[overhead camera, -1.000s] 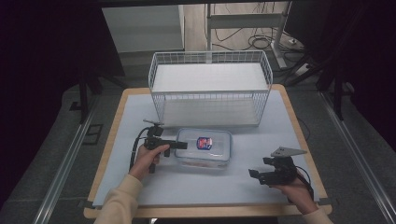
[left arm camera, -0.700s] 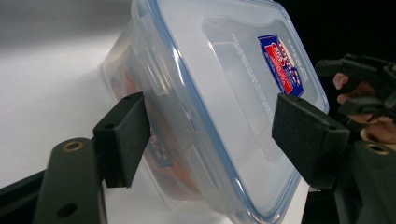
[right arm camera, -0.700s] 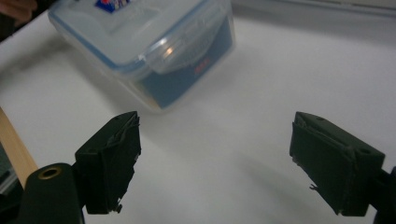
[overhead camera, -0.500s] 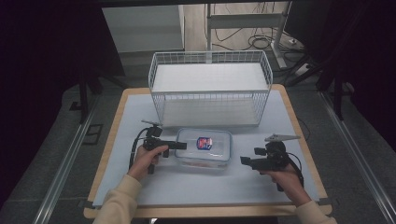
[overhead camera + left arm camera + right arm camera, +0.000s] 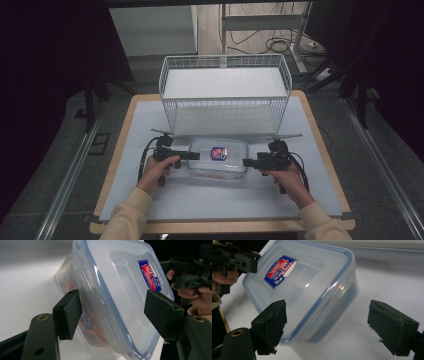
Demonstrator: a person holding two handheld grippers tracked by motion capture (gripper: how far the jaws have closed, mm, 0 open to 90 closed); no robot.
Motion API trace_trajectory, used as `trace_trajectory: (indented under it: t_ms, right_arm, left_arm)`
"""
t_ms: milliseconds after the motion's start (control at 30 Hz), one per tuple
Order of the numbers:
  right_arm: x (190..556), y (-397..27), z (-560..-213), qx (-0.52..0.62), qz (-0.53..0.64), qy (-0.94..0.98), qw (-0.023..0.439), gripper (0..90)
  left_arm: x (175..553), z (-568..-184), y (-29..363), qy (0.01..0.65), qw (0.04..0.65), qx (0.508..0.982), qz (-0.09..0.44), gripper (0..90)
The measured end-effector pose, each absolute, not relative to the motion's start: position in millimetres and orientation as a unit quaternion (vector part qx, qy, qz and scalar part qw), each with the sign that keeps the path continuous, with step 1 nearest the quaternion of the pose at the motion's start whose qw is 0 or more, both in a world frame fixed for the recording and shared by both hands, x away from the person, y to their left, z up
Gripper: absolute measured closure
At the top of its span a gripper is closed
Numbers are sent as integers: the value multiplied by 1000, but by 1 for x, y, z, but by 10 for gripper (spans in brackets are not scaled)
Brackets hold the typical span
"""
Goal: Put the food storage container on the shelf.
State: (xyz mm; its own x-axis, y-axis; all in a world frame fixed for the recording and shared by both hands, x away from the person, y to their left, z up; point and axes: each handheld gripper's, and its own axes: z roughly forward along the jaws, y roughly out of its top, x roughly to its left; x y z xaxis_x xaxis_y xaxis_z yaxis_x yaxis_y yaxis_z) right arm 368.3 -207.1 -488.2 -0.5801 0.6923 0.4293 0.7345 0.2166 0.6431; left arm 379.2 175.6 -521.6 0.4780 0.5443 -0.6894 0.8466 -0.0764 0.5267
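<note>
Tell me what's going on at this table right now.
A person is working on a clear plastic food container with a hand-held gripper in each hand. The left gripper straddles the container's left end, its jaws just been closing around the lidded edge. The right gripper is open and close to the opposite end, not yet around it. The container sits on the white table in front of a white wire basket.

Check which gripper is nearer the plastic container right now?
Left. The left gripper has its jaws around the container at its left end, closing in; the right gripper sits just off its right end, jaws open.
</note>
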Motion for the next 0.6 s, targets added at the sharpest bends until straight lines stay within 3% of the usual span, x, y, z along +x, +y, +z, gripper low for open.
trace_trajectory:
  t_ms: [333,600]
  right_arm:
    - [380,-196,-496,-470,-426,-772,48,151]
    - [387,-186,-504,-481,-427,-759,105,142]
  left_arm:
    - [379,-521,175,486,476,716,-156,310]
    - [379,-522,175,485,477,716,-156,311]
